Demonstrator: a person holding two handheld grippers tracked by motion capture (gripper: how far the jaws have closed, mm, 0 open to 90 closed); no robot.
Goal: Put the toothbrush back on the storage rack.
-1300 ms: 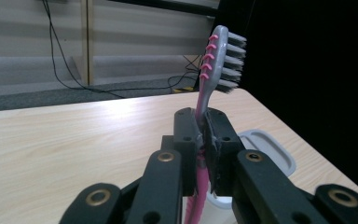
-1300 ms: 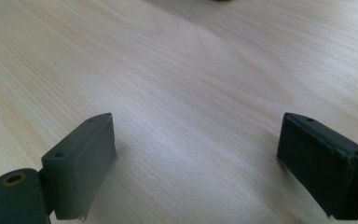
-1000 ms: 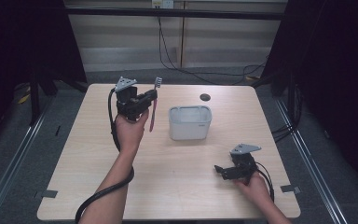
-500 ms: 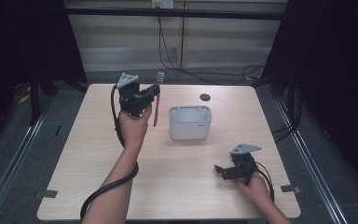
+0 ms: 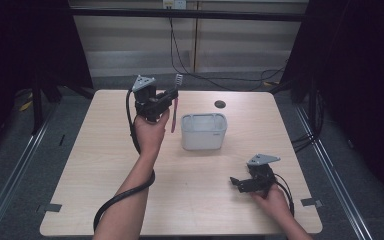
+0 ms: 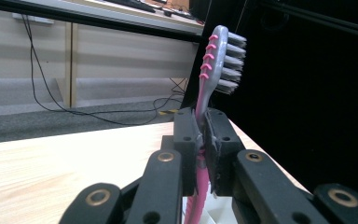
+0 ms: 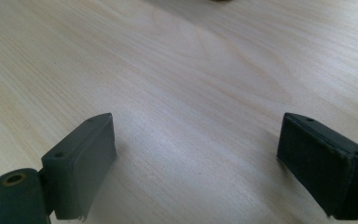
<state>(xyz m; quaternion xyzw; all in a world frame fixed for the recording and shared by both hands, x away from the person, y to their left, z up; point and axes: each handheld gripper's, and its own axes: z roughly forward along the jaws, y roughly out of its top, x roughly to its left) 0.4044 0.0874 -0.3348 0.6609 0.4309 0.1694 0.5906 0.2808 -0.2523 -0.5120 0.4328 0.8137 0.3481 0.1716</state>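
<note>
Toothbrush is pinched upright in the left claw, raised above the worktop just left of the white bin. Right claw is spread wide, resting near the worktop's front edge.

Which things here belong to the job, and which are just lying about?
In the job:
- toothbrush, clamped upright in the left tool
- white container, beside it

Lying about:
- small dark disc on the table
- right tool, open and empty near the tabletop
</note>
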